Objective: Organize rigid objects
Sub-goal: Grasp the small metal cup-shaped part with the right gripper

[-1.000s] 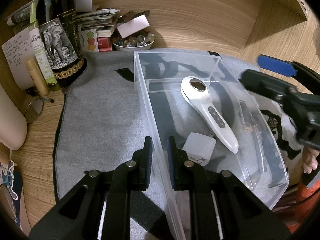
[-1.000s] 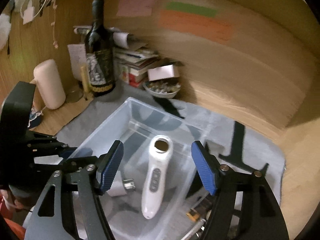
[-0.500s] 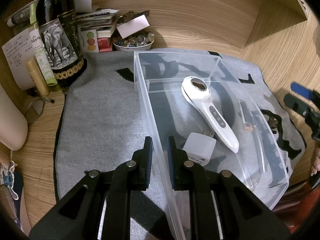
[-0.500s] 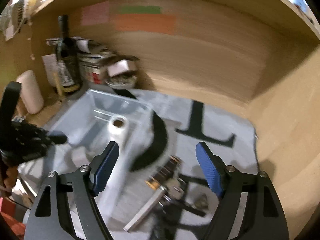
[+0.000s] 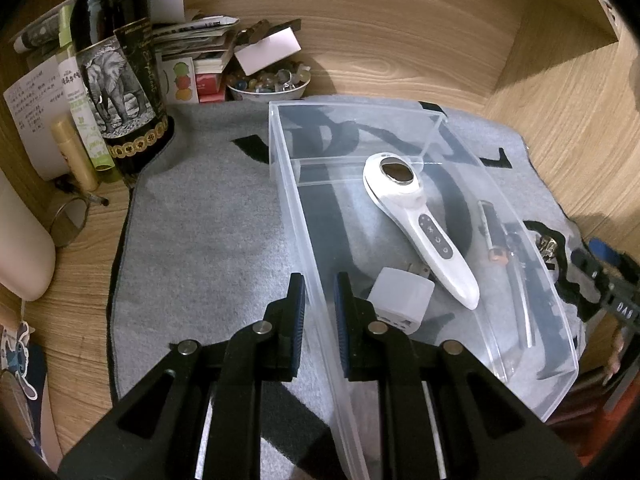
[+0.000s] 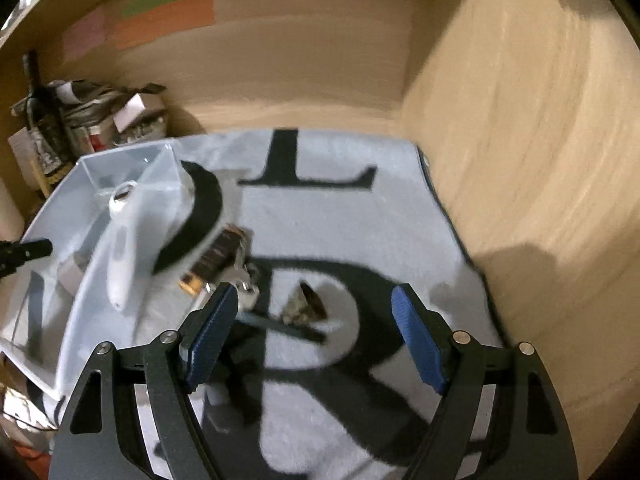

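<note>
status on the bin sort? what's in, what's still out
Done: the white handheld device and white charger cube lie inside the clear bin. In hand: the left gripper is clamped on the bin's near wall, steadying it; the right gripper is open and empty above the mat. Left: a battery and blurred small items lie on the mat beside the bin.

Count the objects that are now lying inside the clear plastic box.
2: the white handheld device lies diagonally across the clear box; the white charger cube sits near the left gripper. Others may be hidden.
</note>
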`<state>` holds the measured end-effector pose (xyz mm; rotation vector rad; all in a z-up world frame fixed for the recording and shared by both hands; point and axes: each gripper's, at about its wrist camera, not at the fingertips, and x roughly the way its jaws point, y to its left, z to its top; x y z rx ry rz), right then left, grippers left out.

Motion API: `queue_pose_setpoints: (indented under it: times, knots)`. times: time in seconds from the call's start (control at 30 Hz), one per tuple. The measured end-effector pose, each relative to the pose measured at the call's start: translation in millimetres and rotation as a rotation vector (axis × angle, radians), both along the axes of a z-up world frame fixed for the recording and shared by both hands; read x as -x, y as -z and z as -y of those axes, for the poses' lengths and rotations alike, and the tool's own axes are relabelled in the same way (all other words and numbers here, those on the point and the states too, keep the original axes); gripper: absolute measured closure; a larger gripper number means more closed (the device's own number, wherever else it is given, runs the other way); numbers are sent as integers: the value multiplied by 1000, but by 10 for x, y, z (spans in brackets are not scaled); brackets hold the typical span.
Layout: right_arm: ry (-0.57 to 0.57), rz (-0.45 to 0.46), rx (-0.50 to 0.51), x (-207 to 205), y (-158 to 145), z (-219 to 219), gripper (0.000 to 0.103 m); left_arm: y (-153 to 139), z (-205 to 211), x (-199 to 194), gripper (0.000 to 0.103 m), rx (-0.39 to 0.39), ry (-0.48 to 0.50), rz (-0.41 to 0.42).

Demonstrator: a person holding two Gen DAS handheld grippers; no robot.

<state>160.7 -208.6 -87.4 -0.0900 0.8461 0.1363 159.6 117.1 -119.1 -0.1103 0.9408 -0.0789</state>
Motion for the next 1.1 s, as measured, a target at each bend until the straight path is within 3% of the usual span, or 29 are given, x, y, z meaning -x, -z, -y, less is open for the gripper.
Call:
queue_pose_setpoints:
  times: [0.27, 0.5, 0.6, 0.67, 0.73, 1.1]
  knots:
    - [30, -78, -55, -11, 290, 84, 26, 10, 8, -6, 88, -7, -3, -1]
    - [33, -62, -115, -172, 298, 115, 27, 12, 6, -5, 88, -7, -11, -2]
    - [27, -86, -124, -274, 348, 102, 41, 15, 5, -4, 88, -7, -11, -1]
    - [13, -113, -132, -331, 395, 83, 59, 15, 3, -2, 88, -7, -12, -2]
    - [7, -129, -136, -362, 432, 74, 70, 15, 3, -1, 88, -7, -11, -1]
    - [-36, -31, -119, -335, 133, -57, 70, 16, 5, -2, 88, -8, -11, -1]
